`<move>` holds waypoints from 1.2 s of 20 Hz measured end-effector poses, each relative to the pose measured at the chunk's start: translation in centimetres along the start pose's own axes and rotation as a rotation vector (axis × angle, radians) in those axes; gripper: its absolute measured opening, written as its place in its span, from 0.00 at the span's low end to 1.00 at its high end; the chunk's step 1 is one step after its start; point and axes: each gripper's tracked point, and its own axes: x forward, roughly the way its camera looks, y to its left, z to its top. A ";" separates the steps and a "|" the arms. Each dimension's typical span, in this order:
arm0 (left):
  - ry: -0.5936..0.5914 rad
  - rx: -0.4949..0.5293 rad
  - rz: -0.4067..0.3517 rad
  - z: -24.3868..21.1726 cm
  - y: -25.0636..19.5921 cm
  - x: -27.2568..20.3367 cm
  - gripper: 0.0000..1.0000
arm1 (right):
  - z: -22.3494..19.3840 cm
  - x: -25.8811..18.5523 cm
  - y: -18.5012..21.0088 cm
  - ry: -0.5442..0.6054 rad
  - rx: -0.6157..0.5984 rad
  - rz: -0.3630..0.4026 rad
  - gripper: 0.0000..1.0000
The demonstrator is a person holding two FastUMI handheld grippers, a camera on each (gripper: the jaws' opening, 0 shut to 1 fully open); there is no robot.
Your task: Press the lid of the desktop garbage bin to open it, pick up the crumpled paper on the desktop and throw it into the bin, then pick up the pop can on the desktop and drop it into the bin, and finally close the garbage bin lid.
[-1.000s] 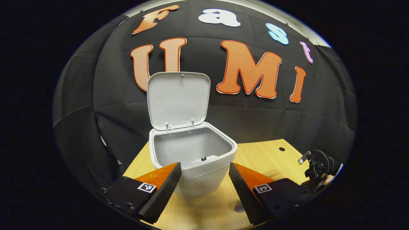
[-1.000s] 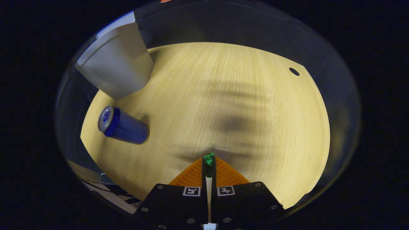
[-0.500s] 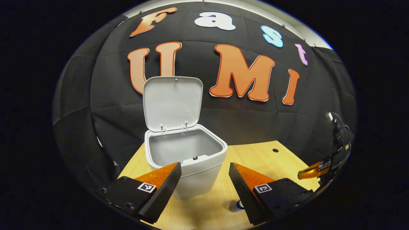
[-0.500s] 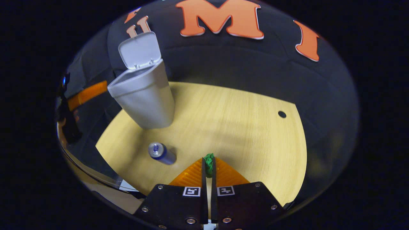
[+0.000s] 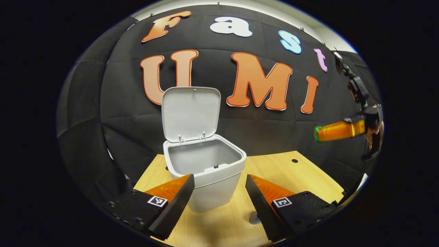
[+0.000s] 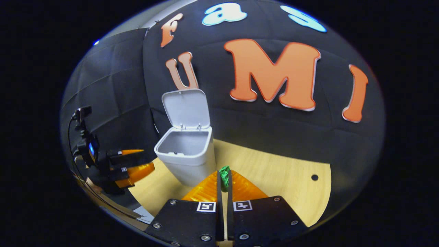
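The white bin (image 5: 209, 185) stands on the wooden table (image 5: 308, 178) with its lid (image 5: 190, 113) upright. My left gripper (image 5: 219, 192) is open just in front of the bin, one finger on each side of its front. A small part of the pop can (image 5: 254, 218) peeks out beside the right finger. In the right gripper view, my right gripper (image 6: 224, 175) is shut on the green crumpled paper (image 6: 225, 170), held in the air right of the bin (image 6: 187, 161) and lower than its rim. The left gripper view shows that gripper (image 5: 318, 134) raised at far right, the green paper at its tips.
A small dark hole (image 6: 314, 177) sits in the table near its far right edge. The black cloth wall rises right behind the bin. In the right gripper view, my left gripper (image 6: 135, 161) and its cables hang at the far left, beside the table's front edge.
My right gripper has risen from the table and tilted up with the paper, so the bin now lies ahead and the can has left its view. The left gripper has barely moved.
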 end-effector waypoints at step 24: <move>0.054 -0.069 0.173 -4.0 13.9 -4.7 0.95 | 4.7 21.6 11.8 0.058 -0.036 0.103 0.78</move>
